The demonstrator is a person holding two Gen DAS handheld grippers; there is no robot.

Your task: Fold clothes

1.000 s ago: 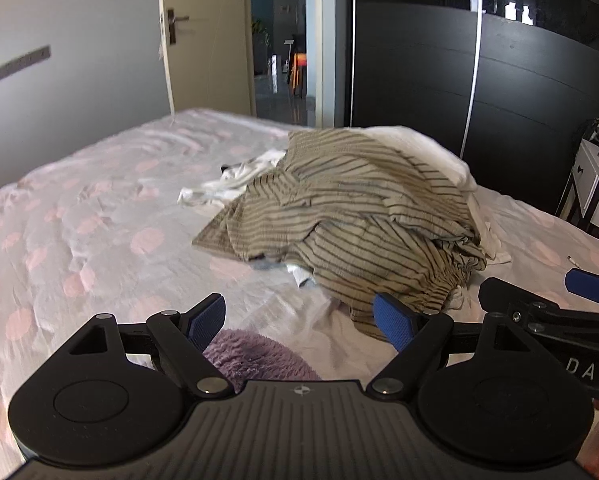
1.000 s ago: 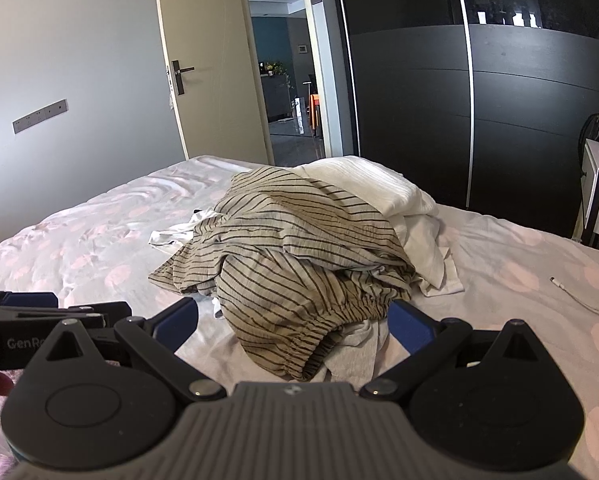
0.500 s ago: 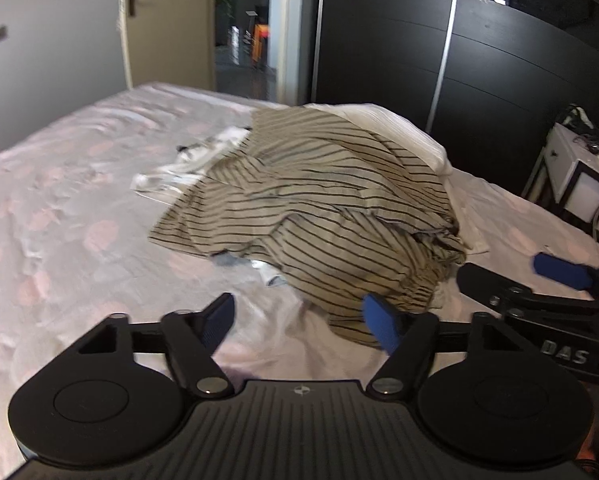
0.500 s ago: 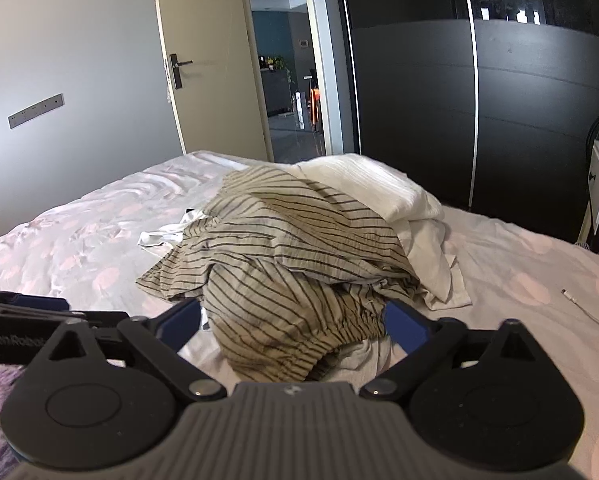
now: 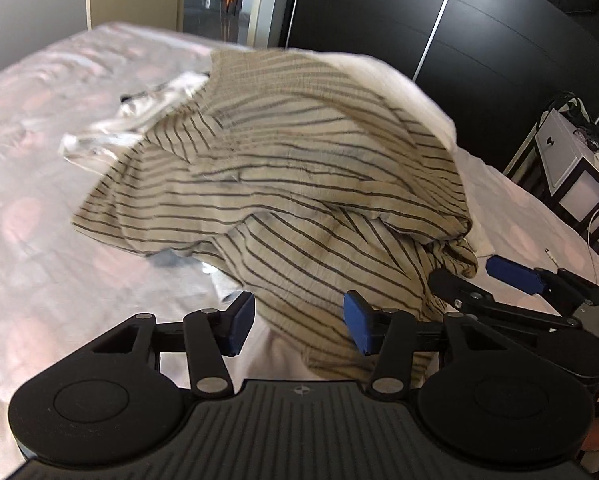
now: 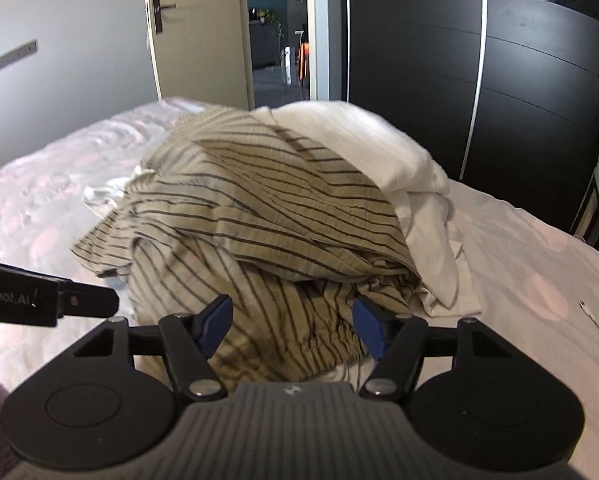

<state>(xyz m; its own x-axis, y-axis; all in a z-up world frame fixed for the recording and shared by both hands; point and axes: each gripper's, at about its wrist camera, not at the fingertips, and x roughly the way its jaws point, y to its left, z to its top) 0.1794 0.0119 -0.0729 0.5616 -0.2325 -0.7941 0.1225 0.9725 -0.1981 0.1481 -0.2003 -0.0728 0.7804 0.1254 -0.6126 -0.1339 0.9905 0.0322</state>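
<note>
Left wrist view, left to right. Bed (image 5: 39, 280), pale sheet with pink spots, fills the left of the frame. A small white garment (image 5: 139, 124) lies crumpled at upper left of centre. The striped garment (image 5: 299, 184), beige with dark lines, lies heaped across the centre, draped over a white garment (image 5: 411, 92) at upper right. The left gripper (image 5: 299, 324), jaws apart and empty, sits at bottom centre, just short of the heap's near hem. The right gripper (image 5: 471, 276) enters from the lower right, jaws apart, beside the hem's right end.

Right wrist view. The right gripper (image 6: 295, 324) holds its jaws apart around nothing, facing the gathered hem.

Handling, as judged: thin woven cloth, light, limp, creasing readily, not slippery; nothing fragile. It would sag between two holds. Best hold: the gathered near hem, one gripper toward each end.

Orientation: bunched, so no clear long axis; the heap runs roughly from frame lower right toward upper left, hem nearest the cameras.
</note>
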